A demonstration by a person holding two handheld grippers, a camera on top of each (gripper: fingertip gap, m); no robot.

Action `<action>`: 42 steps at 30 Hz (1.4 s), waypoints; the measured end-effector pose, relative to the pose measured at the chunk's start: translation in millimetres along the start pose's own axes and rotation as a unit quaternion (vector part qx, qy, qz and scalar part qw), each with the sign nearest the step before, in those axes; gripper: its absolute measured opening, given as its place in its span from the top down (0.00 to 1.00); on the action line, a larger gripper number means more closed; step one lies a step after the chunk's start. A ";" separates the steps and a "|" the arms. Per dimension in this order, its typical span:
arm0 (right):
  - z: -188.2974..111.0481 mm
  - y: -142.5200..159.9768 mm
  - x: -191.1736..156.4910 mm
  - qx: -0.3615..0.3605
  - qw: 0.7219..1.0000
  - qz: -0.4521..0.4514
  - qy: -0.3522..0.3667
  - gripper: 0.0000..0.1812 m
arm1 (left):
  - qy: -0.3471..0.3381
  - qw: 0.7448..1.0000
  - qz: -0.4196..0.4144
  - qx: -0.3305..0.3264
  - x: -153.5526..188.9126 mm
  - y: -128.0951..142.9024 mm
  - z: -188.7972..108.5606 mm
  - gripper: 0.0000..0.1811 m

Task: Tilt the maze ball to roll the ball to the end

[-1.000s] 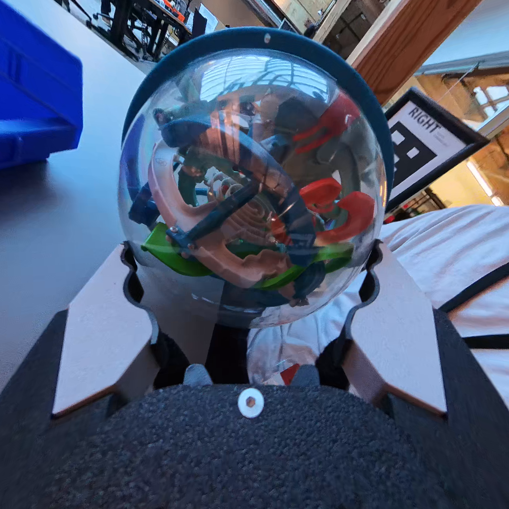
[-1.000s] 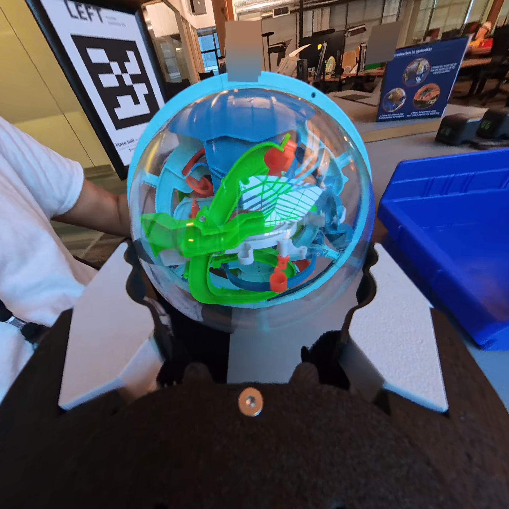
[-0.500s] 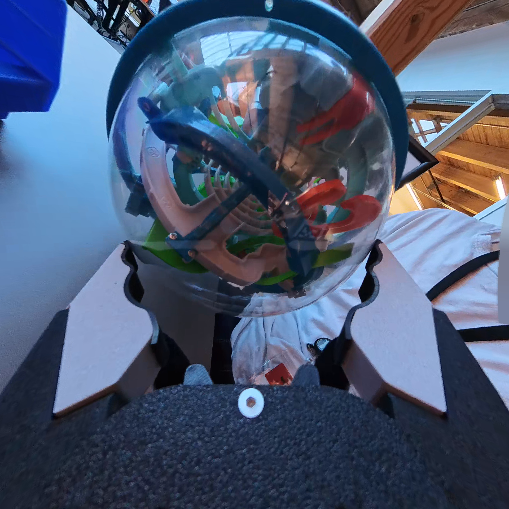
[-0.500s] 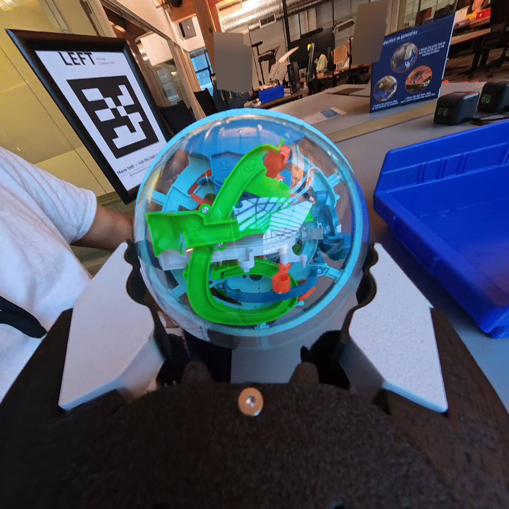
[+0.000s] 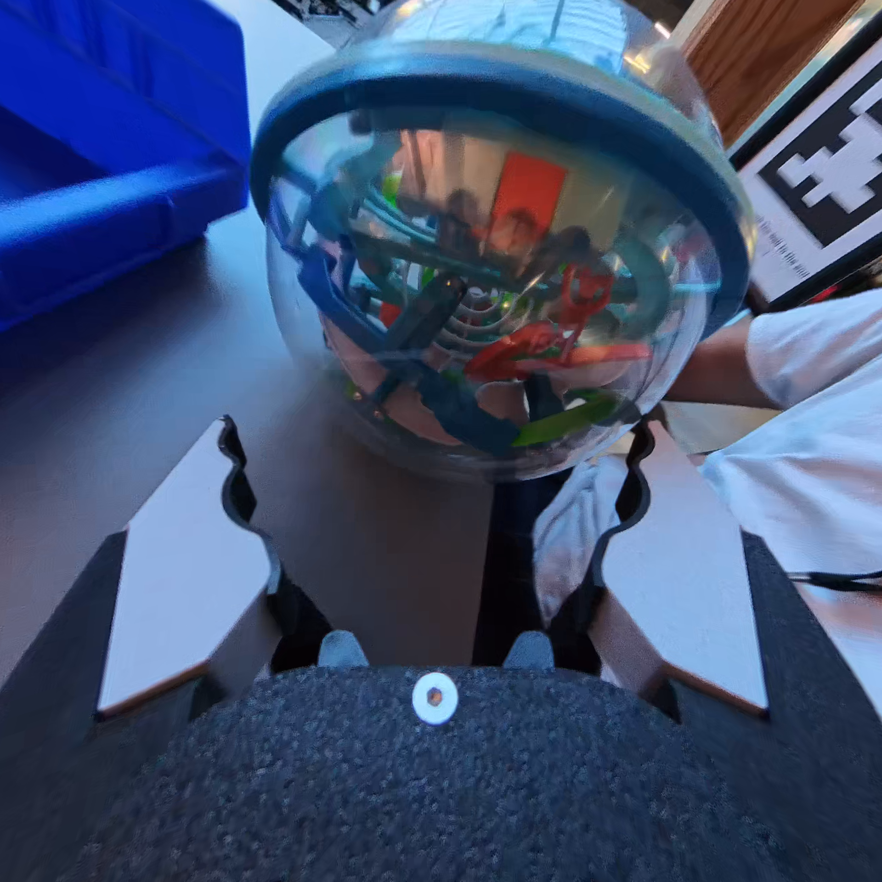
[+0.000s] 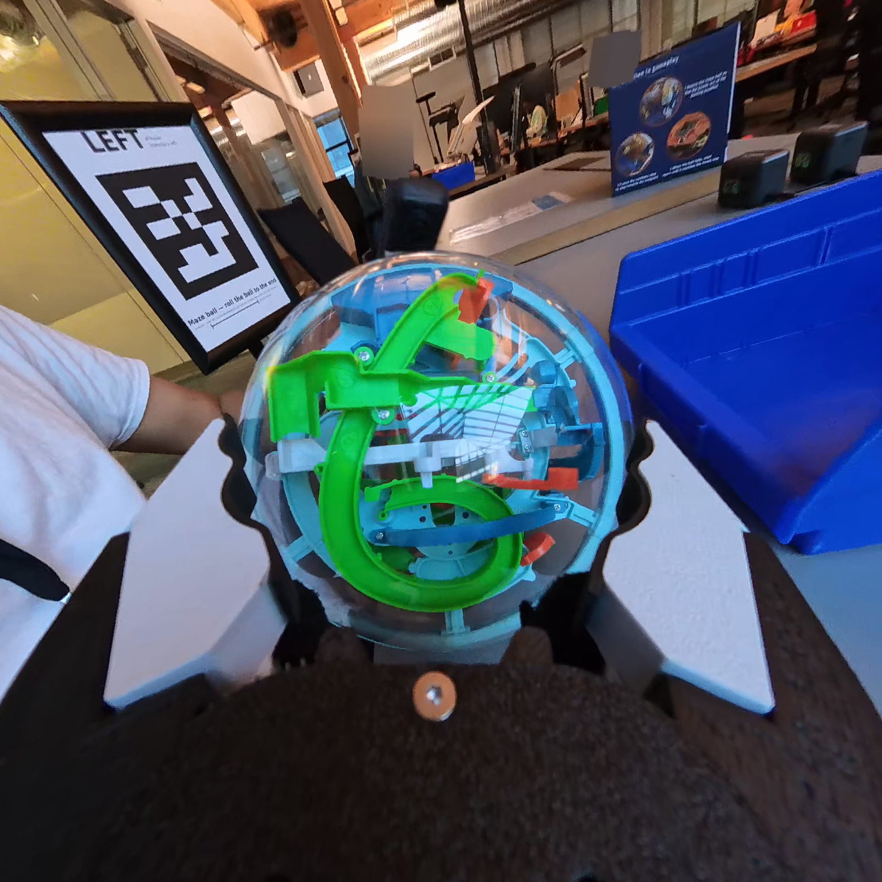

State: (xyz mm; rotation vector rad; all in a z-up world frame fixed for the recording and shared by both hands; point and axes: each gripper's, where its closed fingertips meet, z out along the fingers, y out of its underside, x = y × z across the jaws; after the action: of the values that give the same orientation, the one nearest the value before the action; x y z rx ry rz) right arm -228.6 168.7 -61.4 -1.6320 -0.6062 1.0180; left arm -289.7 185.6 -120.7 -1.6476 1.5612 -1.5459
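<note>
The maze ball (image 6: 429, 458) is a clear sphere with green, blue and red tracks inside. In the right wrist view it sits deep between the white fingers (image 6: 191, 549) of my right gripper (image 6: 432, 429), which is shut on it. In the left wrist view the maze ball (image 5: 496, 296) is blurred, ahead of my left gripper (image 5: 432, 425) and off to the right. The left finger stands clear of it and the right fingertip (image 5: 639, 429) is at its lower edge. The jaws stand open. I cannot make out the small ball inside.
A blue plastic bin (image 6: 763, 382) stands on the grey table (image 5: 119, 405) right beside the maze ball; it also shows in the left wrist view (image 5: 105, 167). A framed marker sign (image 6: 162, 224) stands behind. A person's arm and white sleeve (image 6: 57, 429) are close on the left.
The maze ball has slid deeper into my right gripper and tipped down toward the table. It has come out from between my left gripper's fingertips, which now point lower at the table.
</note>
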 end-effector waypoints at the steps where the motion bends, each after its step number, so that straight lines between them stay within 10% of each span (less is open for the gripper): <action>1: 1.0 -0.3 1.1 -0.007 1.000 0.004 -0.001 0.16 | -0.021 0.999 0.034 -0.001 -2.4 -5.6 -2.9 0.14; 8: 10.7 -8.8 17.1 -0.005 0.998 0.056 -0.022 0.17 | -0.072 0.965 0.246 -0.048 8.1 -47.8 -6.1 0.14; 17: -27.3 -25.5 24.8 0.016 0.997 -0.040 0.062 0.24 | -0.021 0.990 0.136 -0.031 -7.9 -51.8 1.2 0.15; 23: -36.1 31.6 15.8 -0.050 0.974 -0.130 0.177 0.21 | -0.030 0.999 0.030 0.010 -18.6 -48.1 -6.7 0.16; 30: 2.6 52.1 22.7 -0.077 0.979 -0.092 0.162 0.18 | 0.002 0.997 -0.068 0.038 -7.4 -37.3 0.3 0.17; 42: -22.1 25.7 -1.7 -0.136 0.977 -0.027 0.161 0.15 | 0.131 0.975 -0.176 0.037 19.9 -31.0 19.8 0.19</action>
State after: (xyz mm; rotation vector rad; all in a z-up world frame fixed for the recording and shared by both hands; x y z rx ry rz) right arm -213.3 148.3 -83.7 -1.9585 -0.5837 0.6300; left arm -263.5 170.0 -92.2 -1.8104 1.3613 -2.0492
